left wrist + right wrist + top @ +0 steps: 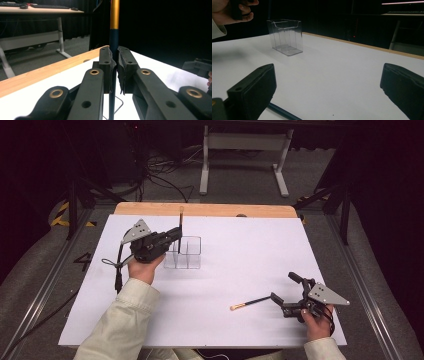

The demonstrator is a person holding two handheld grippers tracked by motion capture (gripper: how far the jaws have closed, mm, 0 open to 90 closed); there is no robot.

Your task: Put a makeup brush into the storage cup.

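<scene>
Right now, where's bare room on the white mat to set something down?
Open: the far right stretch of the white mat beyond the clear organizer, and the near centre between the sleeve and the second brush. Crowded: around the organizer, where the left tongs hold a brush upright.

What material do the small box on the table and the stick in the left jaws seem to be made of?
The box looks like clear, glossy hard plastic: the table shows through its walls. The stick, probably a brush handle, has a gold, metal-looking band above a dark painted shaft; wood or plastic, unclear.
</scene>
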